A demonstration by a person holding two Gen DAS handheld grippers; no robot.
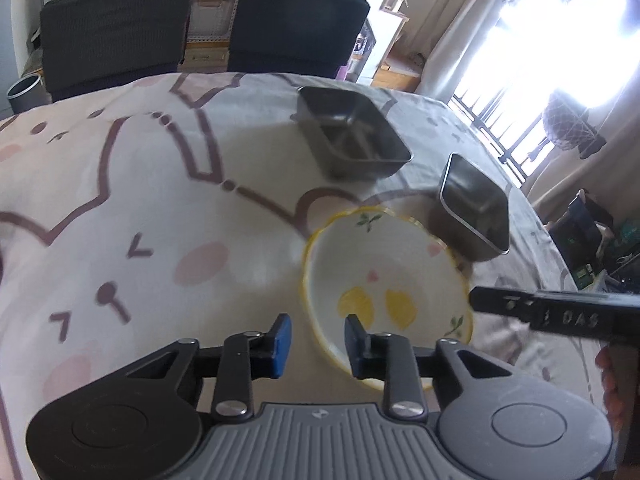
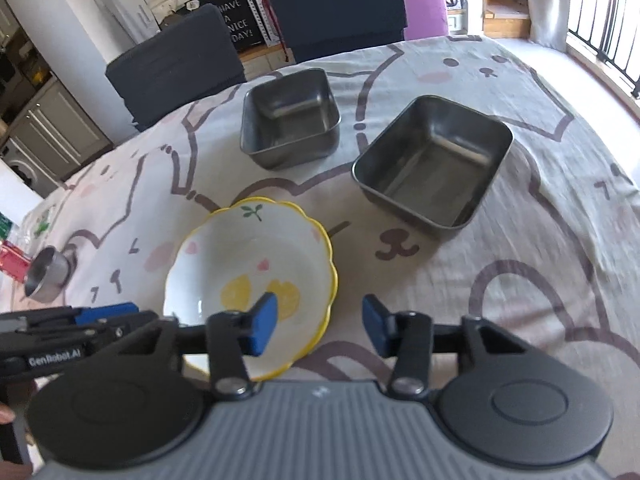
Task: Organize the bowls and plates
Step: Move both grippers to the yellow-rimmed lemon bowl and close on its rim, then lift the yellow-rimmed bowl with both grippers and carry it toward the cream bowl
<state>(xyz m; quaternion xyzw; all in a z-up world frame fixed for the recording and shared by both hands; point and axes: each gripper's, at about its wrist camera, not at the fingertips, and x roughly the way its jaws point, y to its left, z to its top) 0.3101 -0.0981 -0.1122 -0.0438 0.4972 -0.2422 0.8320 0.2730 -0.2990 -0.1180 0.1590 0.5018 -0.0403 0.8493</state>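
A white ceramic bowl with a wavy yellow rim and lemon pattern sits on the bunny-print tablecloth; in the right wrist view it seems to rest on a second yellow-rimmed dish. Two square steel trays stand behind it: a smaller one and a larger one. My left gripper is open, its jaws at the bowl's near left rim. My right gripper is open, its jaws straddling the bowl's near right rim. Nothing is held.
A small steel cup lies tipped at the table's left, near red and green packets. Two dark chairs stand at the far edge. The right gripper's body shows in the left view.
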